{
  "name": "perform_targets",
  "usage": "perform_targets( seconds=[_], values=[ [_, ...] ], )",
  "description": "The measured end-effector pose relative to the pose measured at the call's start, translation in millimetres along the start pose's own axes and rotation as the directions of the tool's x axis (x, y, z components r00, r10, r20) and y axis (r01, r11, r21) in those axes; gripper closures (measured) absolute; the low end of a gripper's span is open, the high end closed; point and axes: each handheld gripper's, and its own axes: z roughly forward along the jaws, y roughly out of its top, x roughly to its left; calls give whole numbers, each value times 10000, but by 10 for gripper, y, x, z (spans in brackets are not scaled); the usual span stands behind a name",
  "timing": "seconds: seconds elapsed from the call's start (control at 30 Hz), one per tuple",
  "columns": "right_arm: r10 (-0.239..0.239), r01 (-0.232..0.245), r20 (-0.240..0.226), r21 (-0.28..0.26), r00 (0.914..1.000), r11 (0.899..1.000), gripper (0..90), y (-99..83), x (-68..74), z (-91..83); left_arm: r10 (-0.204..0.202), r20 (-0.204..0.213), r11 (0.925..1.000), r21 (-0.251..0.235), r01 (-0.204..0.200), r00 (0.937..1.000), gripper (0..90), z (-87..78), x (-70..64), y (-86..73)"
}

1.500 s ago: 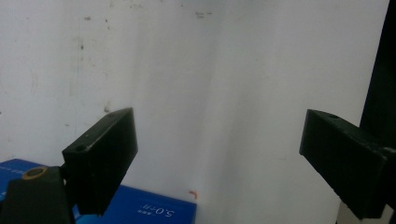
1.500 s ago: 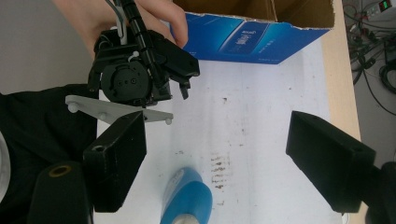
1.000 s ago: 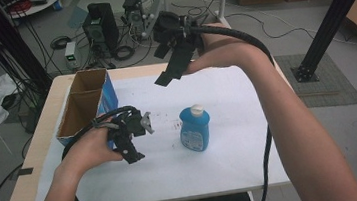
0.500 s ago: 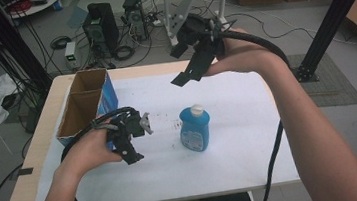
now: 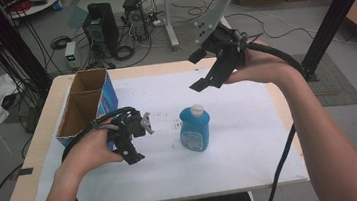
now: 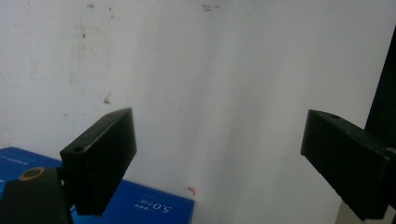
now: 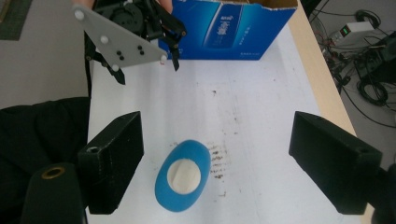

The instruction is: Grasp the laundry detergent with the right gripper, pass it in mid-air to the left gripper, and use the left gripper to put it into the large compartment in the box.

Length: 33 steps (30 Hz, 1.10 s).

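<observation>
We see the blue bottle [image 5: 195,128] standing upright on the white counter [image 5: 252,148], near its middle, its white cap on top. Our right tongs [image 5: 202,70] hang in the air above and behind it, spread wide and empty; in the right gripper view the bottle [image 7: 182,174] sits between the two jaws, well below them. Our left tongs [image 5: 138,140] rest low over the counter just left of the bottle, apart from it, jaws also spread and empty. At the counter's left edge stands an open blue cardboard box [image 5: 107,95] with two compartments; as far as we can see, both show bare brown cardboard.
</observation>
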Motion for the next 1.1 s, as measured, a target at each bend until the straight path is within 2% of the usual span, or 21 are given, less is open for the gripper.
perform_targets(
  seconds=[0.67, 0.8, 1.1],
  values=[
    [607, -606, 31, -228, 9982, 9979, 165, -631, 60, 60, 85, -63, 9999, -54, -85, 9999, 111, 57, 3, 65],
    [752, -751, -7, -353, 9972, 9965, 164, -782, 87, 105, 17, -87, 9999, -117, -18, 10000, 111, 54, 2, 72],
    [938, -939, -63, -256, 9956, 9953, 160, -999, 151, 243, -22, -50, 9999, -120, 21, 10000, 110, 75, 1, 66]
  ],
)
